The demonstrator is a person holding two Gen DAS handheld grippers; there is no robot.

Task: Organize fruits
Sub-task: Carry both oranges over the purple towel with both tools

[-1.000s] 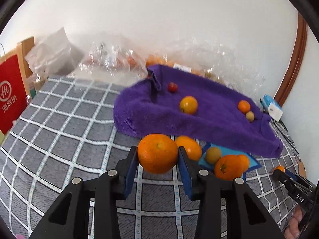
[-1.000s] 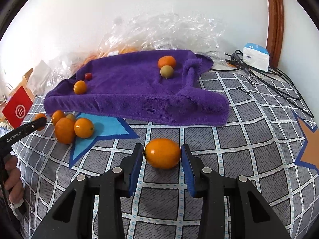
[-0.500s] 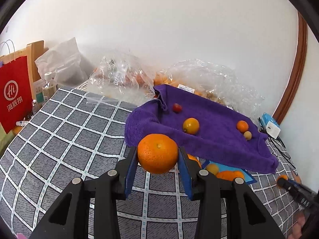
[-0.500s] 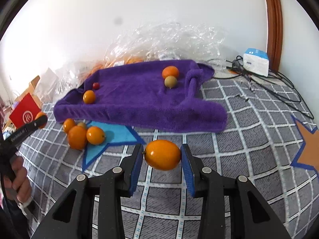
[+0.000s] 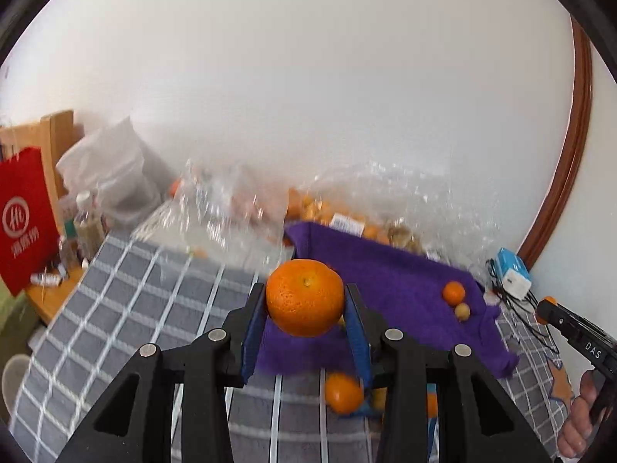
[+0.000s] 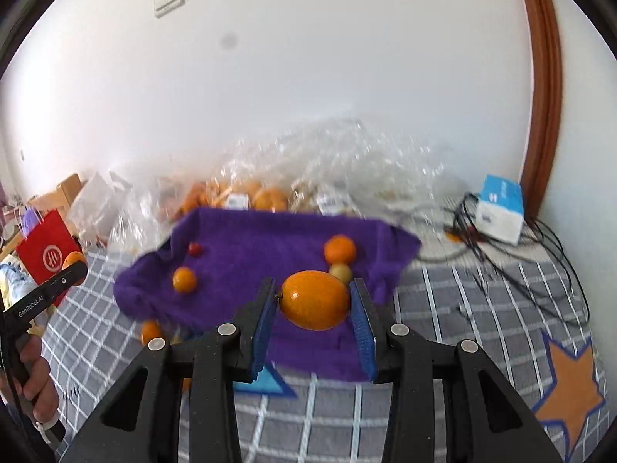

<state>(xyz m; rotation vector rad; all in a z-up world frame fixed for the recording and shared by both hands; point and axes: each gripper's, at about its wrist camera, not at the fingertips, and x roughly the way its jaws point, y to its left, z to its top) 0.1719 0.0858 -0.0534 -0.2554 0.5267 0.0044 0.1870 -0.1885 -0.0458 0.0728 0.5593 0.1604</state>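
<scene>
My left gripper (image 5: 305, 301) is shut on a large round orange (image 5: 304, 297), held in the air above the near edge of the purple towel (image 5: 397, 281). My right gripper (image 6: 313, 301) is shut on an oval orange fruit (image 6: 314, 300), also lifted above the purple towel (image 6: 262, 247). On the towel lie a small orange (image 6: 339, 249), a yellowish fruit (image 6: 341, 271), another small orange (image 6: 184, 279) and a tiny red fruit (image 6: 194, 248). More oranges (image 5: 343, 393) lie on the checked cover below the towel.
Clear plastic bags of fruit (image 6: 262, 196) lie behind the towel along the wall. A red paper bag (image 5: 23, 220) and bottles stand at the left. A blue-white box (image 6: 499, 212) with black cables (image 6: 540, 266) lies at the right. The grey checked cover (image 5: 135, 301) spreads all around.
Both grippers have risen and tilted up with their fruits held; the towel and loose fruit now sit lower and farther in both views, and more wall shows.
</scene>
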